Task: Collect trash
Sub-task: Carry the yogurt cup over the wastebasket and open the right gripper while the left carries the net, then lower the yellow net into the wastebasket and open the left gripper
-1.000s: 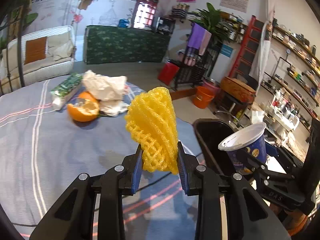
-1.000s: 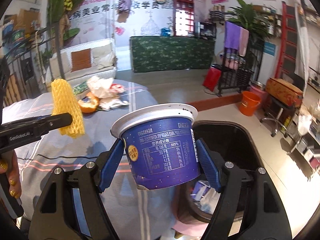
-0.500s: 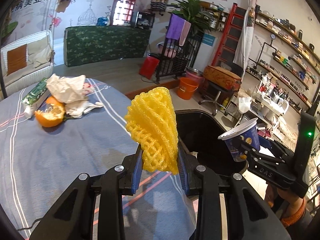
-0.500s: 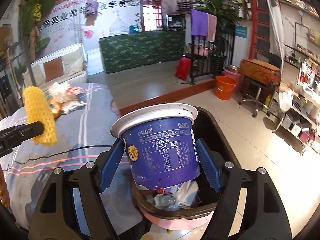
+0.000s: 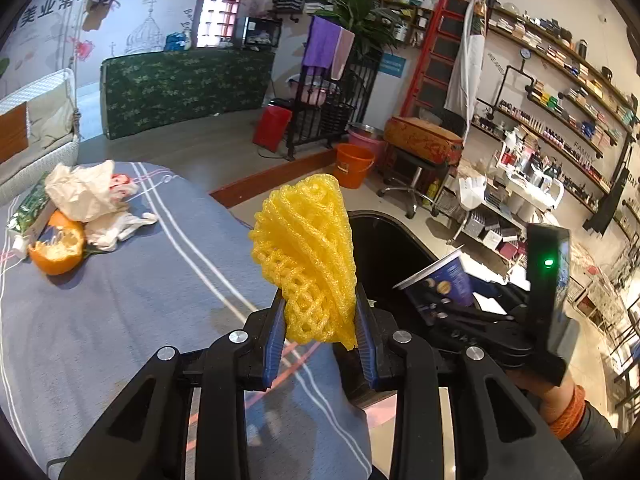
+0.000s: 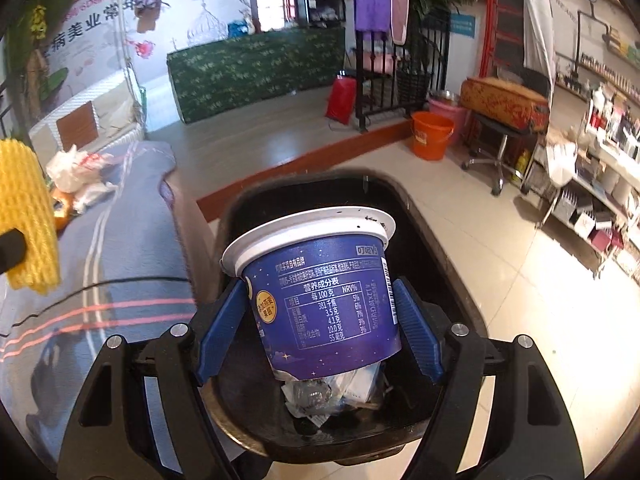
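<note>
Claws pinch: my left gripper (image 5: 320, 334) squeezes yellow foam net (image 5: 308, 256), my right gripper (image 6: 320, 312) grips purple paper cup (image 6: 320, 296) over black bin (image 6: 436, 216).

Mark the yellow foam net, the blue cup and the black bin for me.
Yellow foam net (image 5: 308, 256): left wrist view, middle of the mesh.
Blue cup (image 6: 324, 304): right wrist view, on the printed label.
Black bin (image 6: 436, 240): right wrist view, on the right rim.

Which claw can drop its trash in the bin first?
Probably the right claw: its purple cup hangs right above the black bin. The left claw grips the yellow foam net above the table's edge, beside the bin.
</note>
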`<state>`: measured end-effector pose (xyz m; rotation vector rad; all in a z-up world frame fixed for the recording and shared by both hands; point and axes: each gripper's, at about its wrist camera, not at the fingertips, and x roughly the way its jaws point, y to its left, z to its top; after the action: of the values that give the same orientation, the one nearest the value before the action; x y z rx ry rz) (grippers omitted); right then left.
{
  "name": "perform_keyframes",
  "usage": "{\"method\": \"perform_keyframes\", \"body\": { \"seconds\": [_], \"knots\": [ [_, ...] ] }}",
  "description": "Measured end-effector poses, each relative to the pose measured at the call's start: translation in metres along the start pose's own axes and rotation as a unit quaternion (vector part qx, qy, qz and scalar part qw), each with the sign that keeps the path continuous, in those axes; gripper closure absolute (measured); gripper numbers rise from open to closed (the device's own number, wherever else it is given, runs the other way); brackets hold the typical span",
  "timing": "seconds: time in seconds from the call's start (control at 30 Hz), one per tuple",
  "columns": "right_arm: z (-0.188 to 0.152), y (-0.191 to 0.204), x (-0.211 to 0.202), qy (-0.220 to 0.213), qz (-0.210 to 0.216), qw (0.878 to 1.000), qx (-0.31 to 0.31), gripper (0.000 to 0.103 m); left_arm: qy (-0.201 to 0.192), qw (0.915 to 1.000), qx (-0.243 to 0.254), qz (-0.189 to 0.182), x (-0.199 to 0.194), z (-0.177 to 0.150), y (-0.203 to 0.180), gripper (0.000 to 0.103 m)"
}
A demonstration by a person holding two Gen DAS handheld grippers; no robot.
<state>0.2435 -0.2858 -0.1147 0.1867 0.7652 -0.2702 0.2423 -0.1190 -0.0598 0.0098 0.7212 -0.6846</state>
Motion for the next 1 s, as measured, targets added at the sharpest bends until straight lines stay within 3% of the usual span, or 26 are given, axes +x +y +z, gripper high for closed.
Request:
{"method": "perform_keyframes", "body": {
  "seconds": [0.13,0.33,1.0],
  "knots": [
    [-0.007,-0.003,0.010,0.012,-0.015,1.000,0.001,0.018,0.008,0.9999,0.008,-0.008,0.009,0.000,-0.007,0.072],
    [-0.016,-0.008,0.005,0.014,-0.019,1.000,0.008,0.018,0.023,0.9995,0.016,-0.017,0.020,0.000,-0.017,0.072],
    [-0.017,-0.073,-0.081,-0.063,-0.077,0.990,0.101,0.018,0.059,0.9949,0.058,-0.057,0.068,0.008,-0.065,0.072]
  ]
}}
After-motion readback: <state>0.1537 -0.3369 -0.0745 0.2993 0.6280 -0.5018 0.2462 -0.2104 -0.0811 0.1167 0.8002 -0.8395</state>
